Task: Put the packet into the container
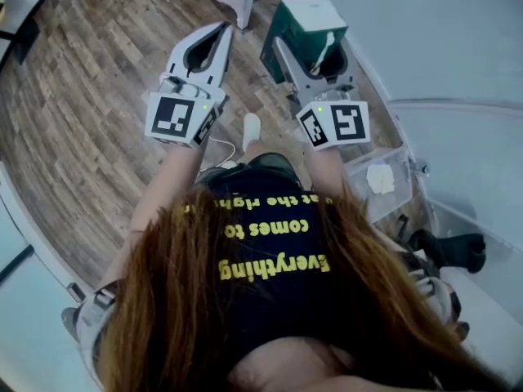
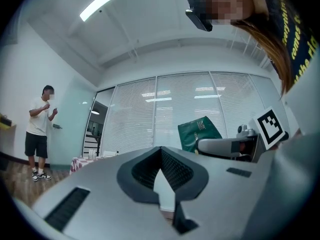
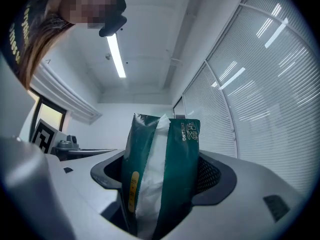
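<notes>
Packet (image 3: 180, 174) (bottom hidden) in right hand-held gripper (image 1: 315, 51).

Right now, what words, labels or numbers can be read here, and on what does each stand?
"Everything", "comes to": yellow print on the person's dark T-shirt, upside down in the head view; third line partly hidden.
"CHIN...": white letters on the green-and-white plastic packet; the rest is too blurred.
Black-and-white square markers: patterns only, no words.
</notes>
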`<state>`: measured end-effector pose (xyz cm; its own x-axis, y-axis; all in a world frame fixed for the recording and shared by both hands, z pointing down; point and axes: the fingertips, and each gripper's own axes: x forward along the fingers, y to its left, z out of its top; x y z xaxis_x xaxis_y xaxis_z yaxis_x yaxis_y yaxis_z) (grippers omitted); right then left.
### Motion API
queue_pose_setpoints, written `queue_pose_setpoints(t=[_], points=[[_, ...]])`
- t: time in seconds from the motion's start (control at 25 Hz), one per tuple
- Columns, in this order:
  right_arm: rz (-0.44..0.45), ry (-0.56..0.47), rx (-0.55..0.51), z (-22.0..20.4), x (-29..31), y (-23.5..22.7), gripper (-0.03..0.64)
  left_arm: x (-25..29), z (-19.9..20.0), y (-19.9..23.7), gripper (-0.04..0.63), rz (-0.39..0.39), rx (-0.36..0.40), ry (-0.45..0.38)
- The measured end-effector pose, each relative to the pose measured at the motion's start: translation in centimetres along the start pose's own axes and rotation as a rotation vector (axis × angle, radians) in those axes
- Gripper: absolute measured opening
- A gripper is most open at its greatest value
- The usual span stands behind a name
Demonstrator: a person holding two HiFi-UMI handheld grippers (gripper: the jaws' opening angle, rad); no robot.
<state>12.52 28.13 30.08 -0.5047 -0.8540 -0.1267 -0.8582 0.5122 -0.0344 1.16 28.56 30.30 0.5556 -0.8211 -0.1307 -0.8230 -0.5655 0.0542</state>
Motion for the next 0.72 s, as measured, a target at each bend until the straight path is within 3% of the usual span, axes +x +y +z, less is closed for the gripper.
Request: queue_pose_setpoints(t=[0.4,0.72], points=[[0.077,-0.008,-0.021,0.1,10.2,-8.2,0.377,11.4,0.1,5.1,0.001,0.076,0.029,-0.022],[0.049,0.026,-0.004,-2.3,16.2,-12.2,0.377,17.0,-1.5,10.5,0.001,0.088,0.025,0.002]])
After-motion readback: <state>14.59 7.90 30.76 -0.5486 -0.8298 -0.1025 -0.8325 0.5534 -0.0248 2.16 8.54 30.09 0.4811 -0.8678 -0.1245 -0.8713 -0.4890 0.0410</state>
